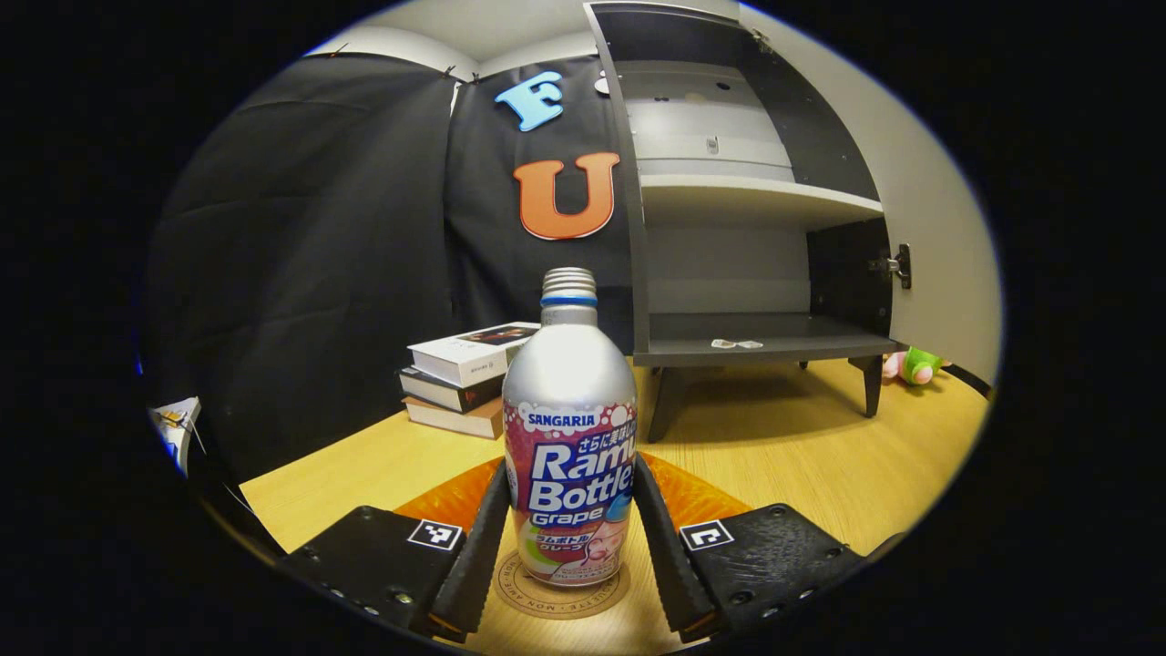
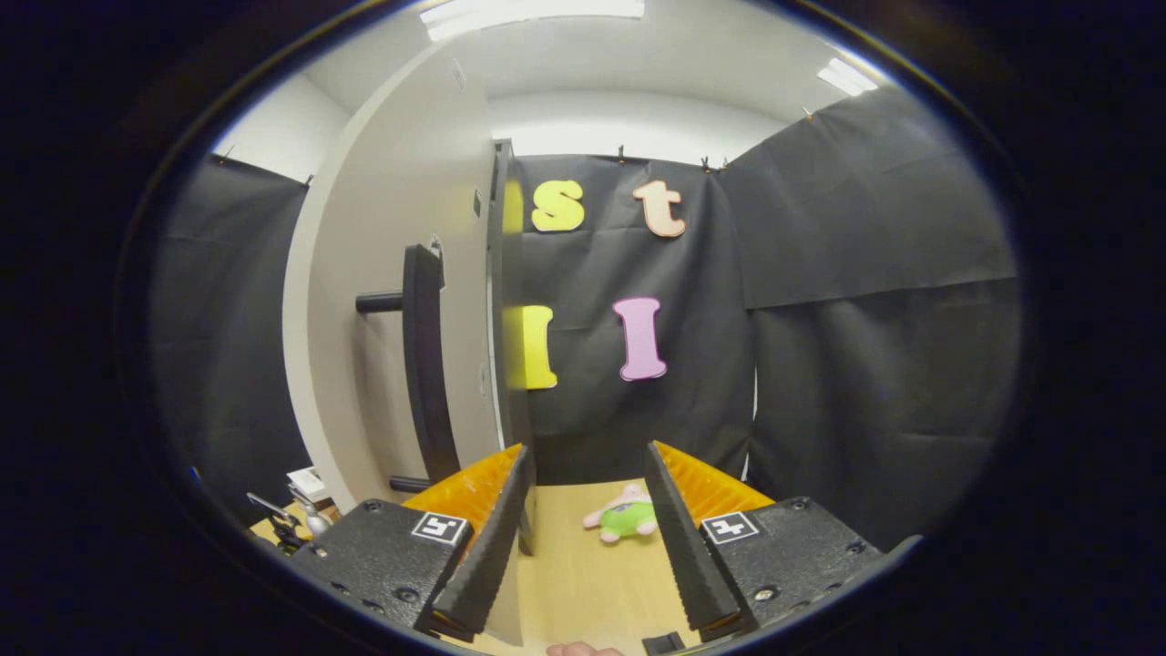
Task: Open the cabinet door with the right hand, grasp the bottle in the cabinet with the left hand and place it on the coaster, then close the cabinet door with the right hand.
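Note:
A silver bottle (image 1: 569,437) with a purple label stands upright on a round cork coaster (image 1: 533,597) on the wooden table. My left gripper (image 1: 571,474) flanks it, both fingers lying against the bottle's sides. The dark cabinet (image 1: 729,351) stands open behind it, its lower shelf holding just a small scrap. The pale door (image 1: 943,228) is swung out to the right. In the right gripper view the door (image 2: 383,301) with its dark bar handle (image 2: 424,364) is at the left. My right gripper (image 2: 588,474) is open, the door's edge just by its left finger.
A stack of books (image 1: 460,378) lies left of the cabinet. A green and pink plush toy (image 2: 624,517) lies on the table (image 1: 802,446) beyond the door, also seen as the plush toy (image 1: 915,364) by the cabinet's right leg. A bit of a hand (image 2: 583,649) shows at the bottom.

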`<state>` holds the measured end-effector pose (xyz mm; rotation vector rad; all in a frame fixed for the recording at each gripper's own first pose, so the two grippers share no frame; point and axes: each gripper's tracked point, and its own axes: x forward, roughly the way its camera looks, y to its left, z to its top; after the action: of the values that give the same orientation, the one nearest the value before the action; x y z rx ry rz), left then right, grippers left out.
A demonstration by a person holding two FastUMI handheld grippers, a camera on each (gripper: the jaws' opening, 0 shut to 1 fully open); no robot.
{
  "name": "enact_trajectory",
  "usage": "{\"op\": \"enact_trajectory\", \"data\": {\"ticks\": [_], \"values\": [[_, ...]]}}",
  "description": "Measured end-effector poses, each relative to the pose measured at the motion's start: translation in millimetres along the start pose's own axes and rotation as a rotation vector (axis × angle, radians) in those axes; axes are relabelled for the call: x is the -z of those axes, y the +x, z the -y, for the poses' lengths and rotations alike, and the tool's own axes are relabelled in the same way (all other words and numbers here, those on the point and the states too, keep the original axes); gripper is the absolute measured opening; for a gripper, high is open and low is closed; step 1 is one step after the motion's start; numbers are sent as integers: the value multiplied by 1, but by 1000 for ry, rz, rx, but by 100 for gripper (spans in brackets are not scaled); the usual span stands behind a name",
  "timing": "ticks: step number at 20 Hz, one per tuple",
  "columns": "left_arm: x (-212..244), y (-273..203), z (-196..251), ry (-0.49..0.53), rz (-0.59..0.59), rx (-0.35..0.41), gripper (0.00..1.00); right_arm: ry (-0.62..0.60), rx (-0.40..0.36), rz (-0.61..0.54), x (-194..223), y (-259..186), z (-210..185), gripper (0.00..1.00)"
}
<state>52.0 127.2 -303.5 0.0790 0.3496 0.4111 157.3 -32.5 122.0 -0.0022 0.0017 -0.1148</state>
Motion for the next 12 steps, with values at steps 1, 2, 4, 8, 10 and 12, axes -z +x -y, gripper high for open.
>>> {"op": "enact_trajectory", "data": {"ticks": [1,2,4,8,10,12], "values": [[3,1,-2,7,0,-8,72,2,1,0,-1,0,0,79],[6,3,-4,11,1,-13,72,3,2,0,0,0,1,79],[7,3,-7,7,14,-19,72,-1,13,-4,1,1,2,79],[8,1,-6,11,30,-8,72,-10,25,-12,3,3,2,79],[8,-2,-7,22,32,-9,72,1,28,-12,3,2,3,79],[9,-6,-7,26,35,-11,72,6,30,-9,4,1,3,79]]}}
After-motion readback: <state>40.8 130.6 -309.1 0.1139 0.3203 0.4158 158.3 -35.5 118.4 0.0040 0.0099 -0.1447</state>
